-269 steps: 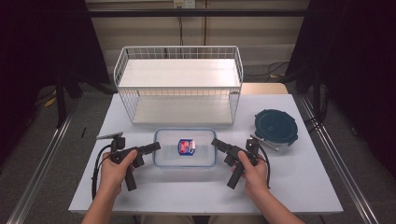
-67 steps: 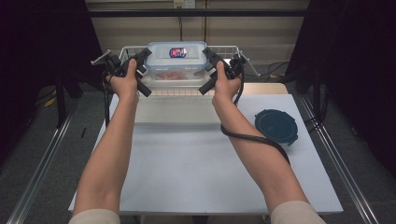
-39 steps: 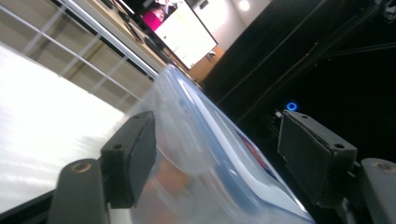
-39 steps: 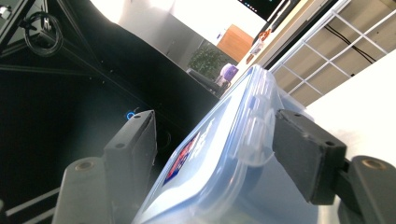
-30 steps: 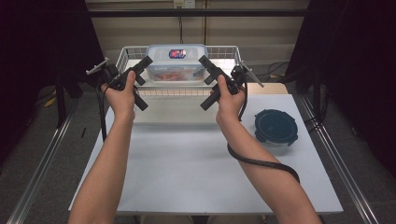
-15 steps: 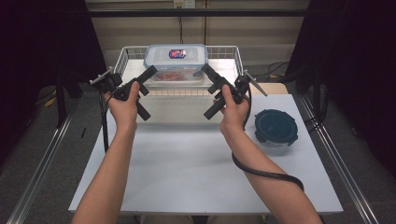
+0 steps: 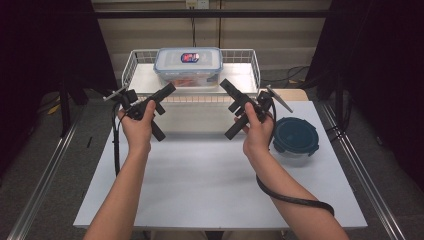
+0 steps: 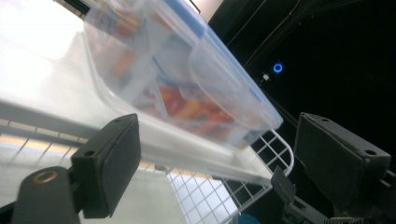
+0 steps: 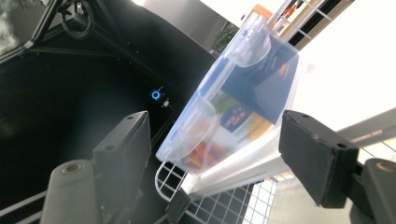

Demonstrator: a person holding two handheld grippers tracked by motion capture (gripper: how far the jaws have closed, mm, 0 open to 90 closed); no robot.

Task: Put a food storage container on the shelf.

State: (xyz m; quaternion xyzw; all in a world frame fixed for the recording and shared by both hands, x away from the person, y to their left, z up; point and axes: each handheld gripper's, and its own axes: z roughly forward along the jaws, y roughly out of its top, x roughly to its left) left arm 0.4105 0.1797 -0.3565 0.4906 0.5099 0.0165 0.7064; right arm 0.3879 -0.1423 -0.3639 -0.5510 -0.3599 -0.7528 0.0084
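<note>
A clear plastic box with a blue-trimmed lid (image 7: 188,65) and colourful packets inside stands on the top shelf of the white wire rack (image 7: 150,80). My left gripper (image 7: 166,113) is held in the air in front of the rack's left end, open, and its jaws have just been opening with nothing between them. My right gripper (image 7: 226,110) hovers in front of the right end, open and empty too. In the left gripper view the box (image 8: 187,88) lies beyond the jaws of the left gripper (image 8: 215,172). In the right gripper view the box (image 9: 238,107) sits past the right gripper (image 9: 212,158).
A round container with a dark blue lid (image 7: 295,136) rests on the white table (image 7: 200,180) at the right. Dark curtains flank the table, and metal rails run along both sides. The right gripper's cable loops under the forearm.
Both hands have drawn back from the box toward the person and sunk a little. The box stays on the rack's top shelf.
</note>
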